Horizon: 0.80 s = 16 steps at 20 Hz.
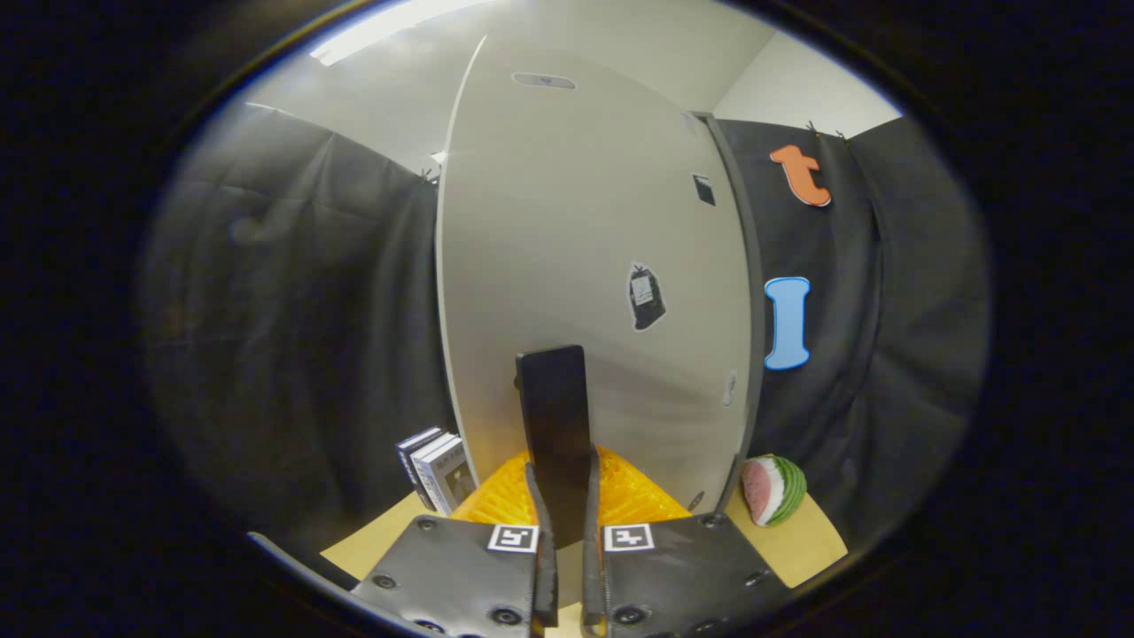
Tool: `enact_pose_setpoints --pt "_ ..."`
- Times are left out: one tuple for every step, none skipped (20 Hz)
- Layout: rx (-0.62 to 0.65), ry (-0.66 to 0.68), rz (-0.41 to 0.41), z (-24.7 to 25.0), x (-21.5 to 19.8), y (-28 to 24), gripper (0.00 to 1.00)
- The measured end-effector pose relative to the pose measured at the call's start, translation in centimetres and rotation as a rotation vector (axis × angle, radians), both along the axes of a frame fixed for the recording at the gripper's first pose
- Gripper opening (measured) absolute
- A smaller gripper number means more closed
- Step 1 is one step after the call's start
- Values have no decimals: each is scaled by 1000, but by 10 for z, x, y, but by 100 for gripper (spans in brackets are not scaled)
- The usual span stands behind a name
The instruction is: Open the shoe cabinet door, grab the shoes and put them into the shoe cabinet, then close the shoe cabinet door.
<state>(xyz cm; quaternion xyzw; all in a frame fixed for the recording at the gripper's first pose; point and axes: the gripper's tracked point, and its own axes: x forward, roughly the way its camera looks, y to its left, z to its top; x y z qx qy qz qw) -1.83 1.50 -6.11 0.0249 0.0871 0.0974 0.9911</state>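
Observation:
The shoe cabinet door (602, 248) is a tall pale panel standing right in front of me, with a few small stickers on it. A flat black handle (554, 408) stands upright on its lower part. My gripper (565, 505) has its two fingers (539, 523) pressed on the lower end of this handle, one on each side. The door's dark right edge (749, 337) runs from top to bottom. I cannot tell how far the door is swung.
An orange ribbed object (633, 496) lies low just beyond the fingers, at the door's foot. Some upright books (436, 470) stand to its left and a watermelon-slice toy (773, 489) to its right, on a tan surface (802, 545). Black cloth hangs on both sides.

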Motion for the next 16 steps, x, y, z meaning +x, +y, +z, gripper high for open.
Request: enact_pose_setpoints --pt "-4 -2 -3 2 -5 -9 13" --pt "-15 -1 -6 3 -12 -17 12" --pt "-25 -2 -11 4 -16 -26 12" --pt "-30 -2 -17 5 -21 -35 12" --pt "-30 -2 -25 5 -24 -45 12" --pt "-29 1 -32 7 -28 -54 12" --pt "-33 0 -40 7 -30 -61 12" --pt "-39 -3 -53 8 -31 -70 11" --pt "-46 -8 -68 9 -33 -79 11" --pt "-51 -10 -84 11 -36 -89 11" --pt "-53 -15 -99 10 -38 -99 11" --pt "-58 -14 -113 9 -39 -106 10" --pt "-66 -19 -128 11 -41 -115 10" --pt "-75 -21 -140 11 -39 -123 10" --pt "-81 -23 -151 12 -38 -129 9" --pt "-87 -24 -161 13 -36 -136 9"
